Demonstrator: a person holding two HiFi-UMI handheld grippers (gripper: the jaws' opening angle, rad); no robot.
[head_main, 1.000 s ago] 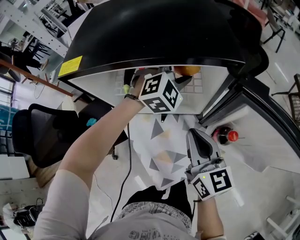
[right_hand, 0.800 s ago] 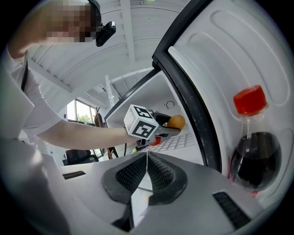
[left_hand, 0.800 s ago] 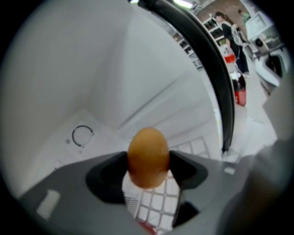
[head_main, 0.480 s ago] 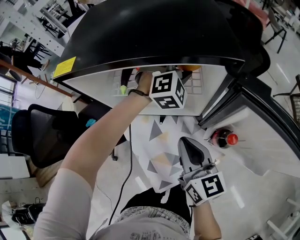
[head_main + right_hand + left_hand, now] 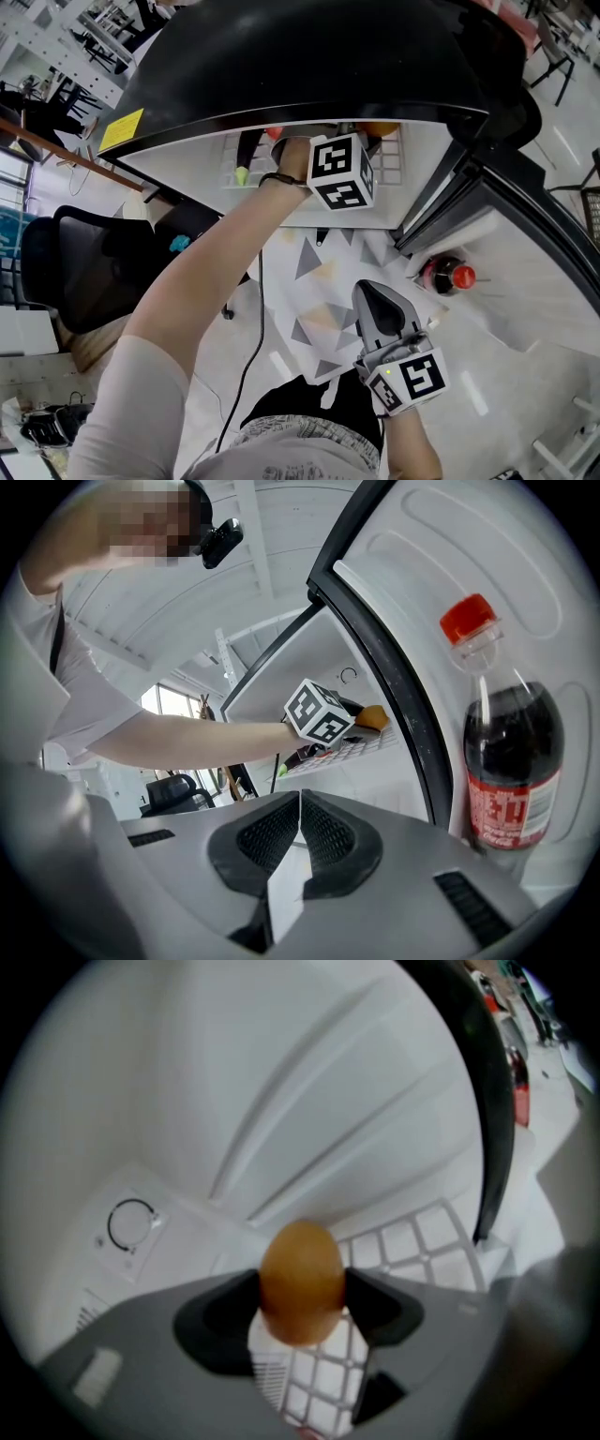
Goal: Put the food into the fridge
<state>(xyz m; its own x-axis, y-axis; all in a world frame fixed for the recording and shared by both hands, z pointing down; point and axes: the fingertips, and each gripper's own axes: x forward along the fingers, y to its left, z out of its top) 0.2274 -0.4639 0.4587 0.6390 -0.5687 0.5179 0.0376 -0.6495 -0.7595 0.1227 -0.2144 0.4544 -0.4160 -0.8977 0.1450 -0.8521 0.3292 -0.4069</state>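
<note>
At the fridge, head view: the black-topped fridge [image 5: 309, 66] stood open, with its door [image 5: 525, 234] swung out to the right.
Left gripper, head view: the left gripper [image 5: 342, 167] reached into the fridge over the white wire shelf [image 5: 394, 169]. Its jaw tips were hidden under the fridge's top edge.
Right gripper, head view: the right gripper [image 5: 377, 298] hung outside the fridge, in front of the opening.
Bottle, head view: a cola bottle [image 5: 450, 275] with a red cap stood in the fridge door.
Jaws, left gripper view: they were clamped on an orange [image 5: 301, 1282], one pad on each side.
Orange, left gripper view: it was inside the fridge, over the wire shelf. Whether it touched the shelf could not be told.
Jaws, right gripper view: they were closed together with nothing between them, and pointed toward the fridge opening.
Fridge door, right gripper view: the bottle stood upright in it, at the right.
Fridge shelf, right gripper view: the orange showed just past the left gripper's marker cube.
</note>
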